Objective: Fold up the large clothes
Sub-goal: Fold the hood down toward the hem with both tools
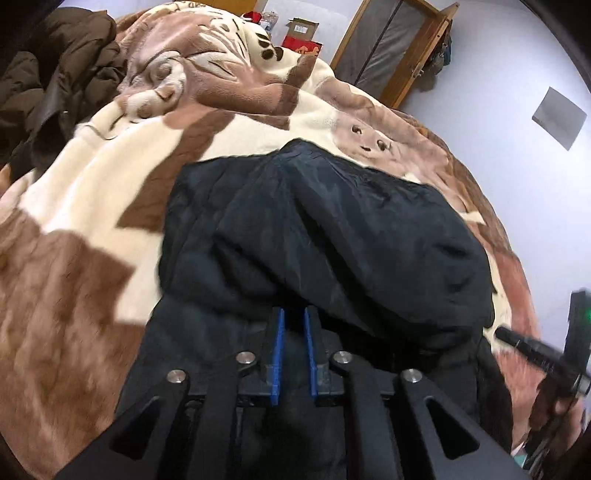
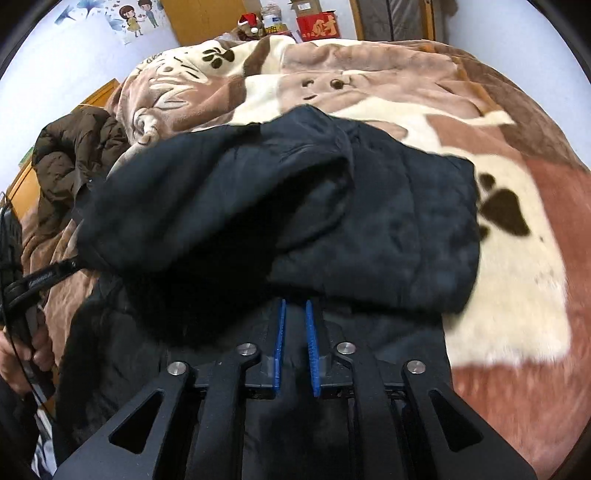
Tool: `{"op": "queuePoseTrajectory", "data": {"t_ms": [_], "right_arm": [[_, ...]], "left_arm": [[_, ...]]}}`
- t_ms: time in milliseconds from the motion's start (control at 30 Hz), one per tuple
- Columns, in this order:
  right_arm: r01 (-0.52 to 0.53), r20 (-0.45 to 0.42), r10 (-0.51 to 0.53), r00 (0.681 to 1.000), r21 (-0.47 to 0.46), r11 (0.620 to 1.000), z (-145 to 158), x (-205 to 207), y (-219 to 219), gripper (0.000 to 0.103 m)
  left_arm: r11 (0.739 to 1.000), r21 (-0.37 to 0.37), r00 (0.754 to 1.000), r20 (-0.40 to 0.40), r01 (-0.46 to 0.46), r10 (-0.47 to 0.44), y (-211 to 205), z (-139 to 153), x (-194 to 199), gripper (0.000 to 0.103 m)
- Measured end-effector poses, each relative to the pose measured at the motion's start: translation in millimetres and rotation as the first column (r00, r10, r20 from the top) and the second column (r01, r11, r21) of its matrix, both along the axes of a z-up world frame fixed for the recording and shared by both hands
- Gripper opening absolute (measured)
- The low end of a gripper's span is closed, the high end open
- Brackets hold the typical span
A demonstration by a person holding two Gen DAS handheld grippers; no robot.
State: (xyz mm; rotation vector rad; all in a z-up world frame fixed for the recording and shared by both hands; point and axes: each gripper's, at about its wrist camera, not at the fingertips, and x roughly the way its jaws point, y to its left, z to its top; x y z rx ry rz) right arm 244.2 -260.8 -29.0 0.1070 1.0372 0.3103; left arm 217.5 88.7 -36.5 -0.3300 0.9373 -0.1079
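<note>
Blanket (image 1: 92,177) | right view only: wall sticker (image 2: 136,16), paw print (image 2: 506,212)

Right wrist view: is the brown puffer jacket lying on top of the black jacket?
No: the brown puffer jacket lies beside the black jacket, on the blanket.

We note a bed covered by a plush brown-and-cream blanket (image 2: 369,92) with paw prints and a cartoon face. Pale walls (image 1: 498,74) all round. At 1 o'clock in the left view a wooden-framed panel (image 1: 391,48) leans on the wall. At 12 o'clock a red box (image 2: 319,23) beneath a cardboard one; at 11 a cartoon sticker (image 2: 136,18).
</note>
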Motion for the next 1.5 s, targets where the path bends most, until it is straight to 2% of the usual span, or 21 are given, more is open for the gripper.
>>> {"op": "queuePoseTrajectory", "data": {"t_ms": [67,133,200,300,400,533,633,700,867,967,1067,1133,1267,1367,1433,1500], "right_arm": [[0.016,0.037,-0.017,0.999,0.006,1.0,12.8,-2.0,-2.2,0.028],[0.013,0.085,-0.014,0.996,0.022,1.0,26.4,1.5,1.8,0.033],[-0.001,0.13,-0.004,0.991,0.037,0.999,39.6,15.2,13.2,0.034],[-0.022,0.167,0.016,0.986,0.033,0.999,43.2,30.2,37.1,0.034],[-0.036,0.126,0.032,0.992,0.029,0.999,20.5,49.2,55.8,0.034],[-0.051,-0.006,0.051,0.999,-0.018,0.999,-50.6,54.3,66.5,0.034],[-0.04,-0.034,0.04,0.999,-0.012,0.999,-84.7,52.4,60.7,0.034],[-0.031,-0.023,0.03,0.999,-0.004,1.0,-89.2,54.3,58.4,0.034],[-0.026,-0.022,0.025,0.999,-0.027,0.999,-90.1,60.6,61.6,0.034],[-0.017,-0.04,0.017,0.999,-0.016,1.0,-71.3,51.3,58.1,0.034],[-0.02,0.035,0.02,0.999,-0.001,1.0,-38.6,32.5,49.9,0.034],[-0.022,0.119,0.022,0.993,-0.003,1.0,-11.4,26.4,43.4,0.034],[0.007,0.188,-0.007,0.982,-0.003,1.0,13.5,57.1,36.6,0.035],[0.042,0.182,-0.034,0.983,-0.04,0.998,6.4,87.4,33.1,0.035],[0.065,0.142,-0.056,0.988,-0.06,0.996,-10.9,105.3,24.4,0.035],[0.067,0.078,-0.06,0.995,-0.09,0.994,-40.6,117.8,17.2,0.036]], "left_arm": [[1.0,0.019,1.0,0.028,-0.005,0.004,1.7,9.1,-14.5,0.024],[1.0,0.026,0.997,0.074,-0.005,0.003,-0.9,25.5,-13.6,0.029],[1.0,0.019,0.993,0.12,0.014,-0.017,-8.1,39.8,-1.8,0.039],[0.998,0.032,0.986,0.158,0.055,-0.06,-29.9,46.5,27.1,0.043],[0.993,0.056,0.988,0.107,0.106,-0.112,-53.1,20.8,53.7,0.043],[0.988,0.058,0.99,-0.012,0.14,-0.14,-69.9,-43.0,56.0,0.043],[0.988,0.083,0.992,-0.03,0.127,-0.125,-73.6,-77.1,50.2,0.044],[0.99,0.086,0.993,-0.025,0.115,-0.114,-74.0,-79.6,52.1,0.044],[0.988,0.108,0.994,-0.046,0.108,-0.104,-79.4,-77.9,60.7,0.044],[0.989,0.098,0.992,-0.069,0.108,-0.101,-78.2,-59.7,51.6,0.044],[0.993,0.053,0.994,-0.047,0.105,-0.102,-66.7,-33.1,37.3,0.044],[0.993,0.069,0.995,0.0,0.098,-0.098,-59.9,-13.6,31.3,0.044],[0.994,0.099,0.994,0.085,0.054,-0.062,-49.1,14.8,54.8,0.046],[0.99,0.138,0.997,0.074,-0.022,0.012,-34.8,5.9,97.2,0.046],[0.989,0.138,0.998,0.027,-0.059,0.056,-21.6,-13.9,119.5,0.046],[0.992,0.115,0.999,-0.002,-0.048,0.048,-11.0,-41.1,126.1,0.048]]}}
